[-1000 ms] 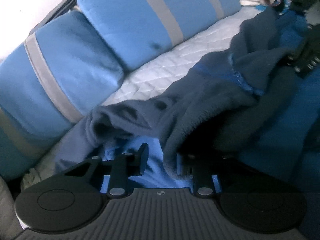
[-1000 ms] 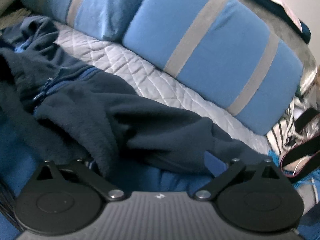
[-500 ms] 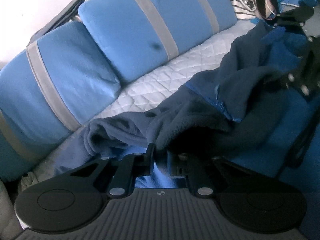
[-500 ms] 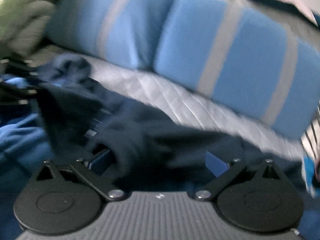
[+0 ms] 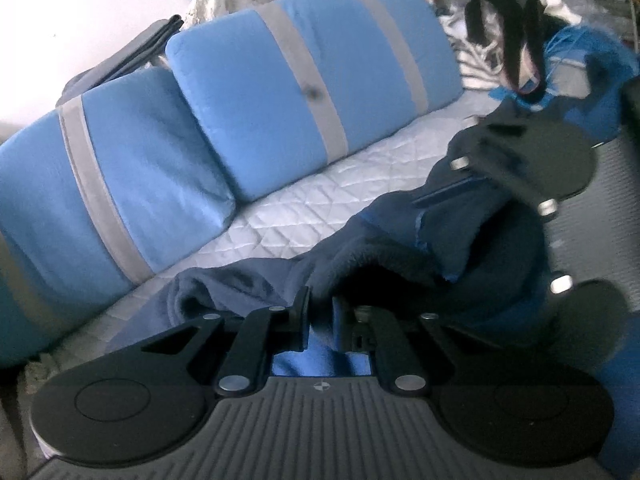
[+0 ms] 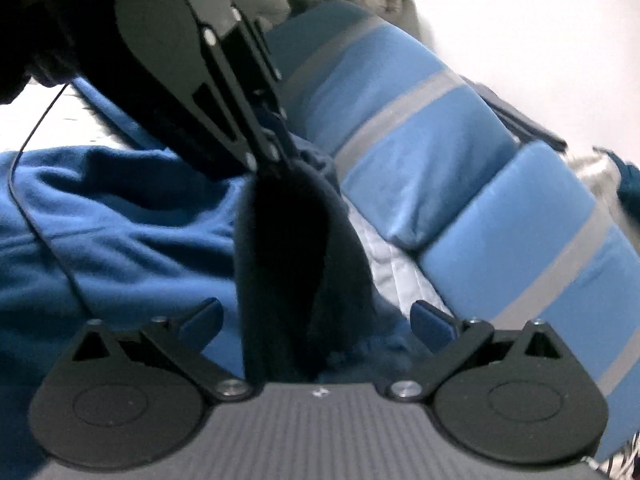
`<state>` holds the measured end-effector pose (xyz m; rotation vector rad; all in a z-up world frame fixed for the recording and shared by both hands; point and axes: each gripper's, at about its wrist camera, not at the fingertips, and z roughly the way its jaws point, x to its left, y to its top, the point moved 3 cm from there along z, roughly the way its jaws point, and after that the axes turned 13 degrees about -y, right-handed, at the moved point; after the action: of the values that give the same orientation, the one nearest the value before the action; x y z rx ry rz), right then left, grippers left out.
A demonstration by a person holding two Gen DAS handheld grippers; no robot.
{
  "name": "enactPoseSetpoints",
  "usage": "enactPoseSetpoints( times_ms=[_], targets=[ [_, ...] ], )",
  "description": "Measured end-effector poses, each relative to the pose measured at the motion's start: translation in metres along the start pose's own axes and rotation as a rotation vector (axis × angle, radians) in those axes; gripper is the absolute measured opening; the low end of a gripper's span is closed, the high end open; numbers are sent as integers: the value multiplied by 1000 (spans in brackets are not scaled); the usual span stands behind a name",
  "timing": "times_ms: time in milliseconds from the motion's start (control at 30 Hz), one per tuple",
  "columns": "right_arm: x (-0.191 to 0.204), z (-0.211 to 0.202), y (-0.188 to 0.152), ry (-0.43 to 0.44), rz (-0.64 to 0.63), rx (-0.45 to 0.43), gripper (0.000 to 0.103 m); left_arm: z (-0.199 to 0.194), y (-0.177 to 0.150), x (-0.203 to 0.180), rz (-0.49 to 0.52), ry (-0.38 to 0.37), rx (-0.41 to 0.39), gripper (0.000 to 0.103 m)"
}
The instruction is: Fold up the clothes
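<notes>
Pinching an edge of the navy fleece jacket (image 5: 400, 256), the left gripper (image 5: 320, 312) has just closed its jaws on the fabric. The right gripper (image 6: 316, 320) stands wide apart, a hanging fold of the jacket between its fingers but not pressed. The garment lies crumpled on the quilted couch seat (image 5: 320, 196), before the blue cushions (image 5: 312, 92). This looks like the first gathering step; next, the right likely needs its own hold so both can spread the jacket flat.

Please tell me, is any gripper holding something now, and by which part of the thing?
The left gripper is shut on the edge of the dark navy fleece garment. The right gripper is open and holds nothing.
</notes>
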<state>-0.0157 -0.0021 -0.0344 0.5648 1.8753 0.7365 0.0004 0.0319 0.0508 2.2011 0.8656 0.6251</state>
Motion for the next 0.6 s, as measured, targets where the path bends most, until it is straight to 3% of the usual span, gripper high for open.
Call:
enactPoseSetpoints(
  times_ms=[133,233,267,333,367,400,433,500,533,567,600],
  targets=[
    [3,5,11,9,-19,-69,101,-9,-4,-6,65,-49,-38,11],
    [6,5,10,5,-75,-112,90,-13,-5,-14,126,-94,-61,11],
    [7,6,9,5,-97,-121,82,-15,-6,-16,145,-107,-68,11],
    [9,5,6,21,-126,-129,54,-17,-4,-20,178,-112,-85,11],
    [10,6,4,24,-134,-122,28,-19,-3,-20,188,-108,-102,12],
    [9,7,3,20,-137,-108,15,-22,-2,-20,200,-102,-121,13],
    [7,9,2,16,-129,-98,15,-26,0,-20,212,-85,-149,13],
    [-3,11,0,7,-87,-79,14,-32,4,-18,216,-46,-183,38],
    [-10,11,0,6,-58,-68,14,-34,4,-16,210,-25,-193,60],
    [-16,11,1,4,-28,-60,14,-36,4,-14,205,-4,-202,73],
    [-24,11,1,5,8,-51,14,-35,3,-12,207,21,-198,73]
  ],
)
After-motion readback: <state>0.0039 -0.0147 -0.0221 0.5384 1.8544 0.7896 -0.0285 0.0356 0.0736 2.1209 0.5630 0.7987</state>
